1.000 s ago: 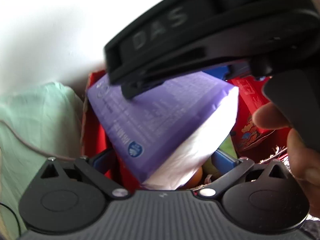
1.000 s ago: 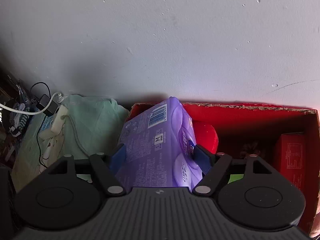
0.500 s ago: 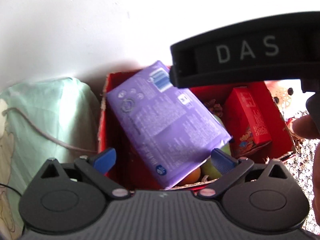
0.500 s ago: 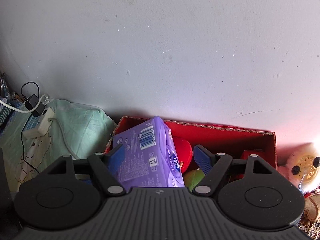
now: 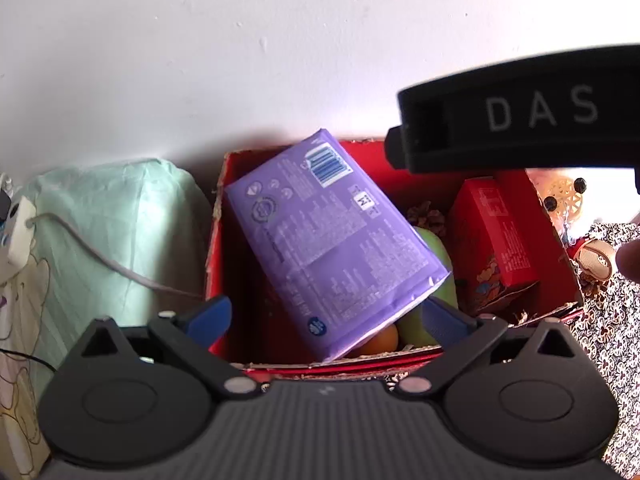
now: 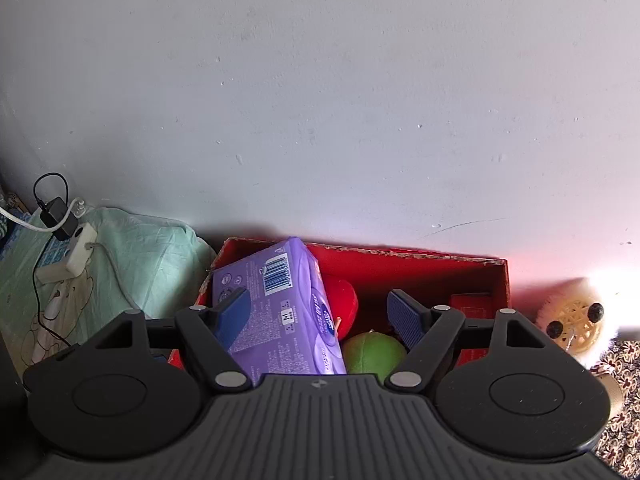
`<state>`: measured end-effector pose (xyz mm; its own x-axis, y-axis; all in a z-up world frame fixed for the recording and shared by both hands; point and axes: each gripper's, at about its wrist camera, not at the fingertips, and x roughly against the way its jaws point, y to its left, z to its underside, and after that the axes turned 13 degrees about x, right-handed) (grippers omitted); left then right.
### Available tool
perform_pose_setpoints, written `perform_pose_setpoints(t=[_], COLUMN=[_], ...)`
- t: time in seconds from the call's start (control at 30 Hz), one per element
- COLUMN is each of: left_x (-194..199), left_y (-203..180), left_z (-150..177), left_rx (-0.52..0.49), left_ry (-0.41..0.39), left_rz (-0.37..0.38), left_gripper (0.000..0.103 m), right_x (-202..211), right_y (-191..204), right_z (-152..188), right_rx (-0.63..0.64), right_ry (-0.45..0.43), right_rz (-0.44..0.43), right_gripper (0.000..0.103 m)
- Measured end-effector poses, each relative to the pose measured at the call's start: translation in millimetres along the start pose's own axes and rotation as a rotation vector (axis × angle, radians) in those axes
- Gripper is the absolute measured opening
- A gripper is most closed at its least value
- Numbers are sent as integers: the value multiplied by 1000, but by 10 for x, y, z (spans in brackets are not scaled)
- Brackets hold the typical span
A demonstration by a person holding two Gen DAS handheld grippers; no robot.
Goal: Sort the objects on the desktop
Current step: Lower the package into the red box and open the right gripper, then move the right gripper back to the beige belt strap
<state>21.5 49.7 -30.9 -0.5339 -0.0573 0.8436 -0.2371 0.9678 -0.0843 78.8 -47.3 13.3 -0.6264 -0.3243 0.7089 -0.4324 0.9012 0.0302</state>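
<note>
A purple soft pack (image 5: 328, 240) lies tilted in the red cardboard box (image 5: 214, 240), resting on a green fruit (image 5: 434, 248) and an orange one (image 5: 380, 338). My left gripper (image 5: 326, 314) is open and empty, above the box's near rim. My right gripper (image 6: 318, 314) is open and empty, back above the box (image 6: 400, 258), with the pack (image 6: 280, 308), a red object (image 6: 340, 300) and a green ball (image 6: 372, 354) below it. The right gripper's black body (image 5: 520, 128) crosses the left wrist view at upper right.
A small red carton (image 5: 492, 240) and a pine cone (image 5: 428, 218) are in the box's right part. A pale green cloth (image 6: 132, 260) with a white power strip (image 6: 68, 258) and cables lies left. A fluffy toy (image 6: 576, 316) sits right. A white wall stands behind.
My right gripper let go of the purple pack, which now lies in the box. Both grippers have drawn back and up from the box.
</note>
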Motion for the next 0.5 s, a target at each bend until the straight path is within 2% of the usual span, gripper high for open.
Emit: perform_pose_setpoints(t=[0.5], left_x=[333], left_y=[-122], left_z=[73], left_rx=[9], left_ry=[-33], left_rz=[-19], left_gripper=[102], right_x=[333], right_y=[-156], right_z=[143], right_rx=[-18], right_ry=[43], right_rz=[170], right_gripper=[79])
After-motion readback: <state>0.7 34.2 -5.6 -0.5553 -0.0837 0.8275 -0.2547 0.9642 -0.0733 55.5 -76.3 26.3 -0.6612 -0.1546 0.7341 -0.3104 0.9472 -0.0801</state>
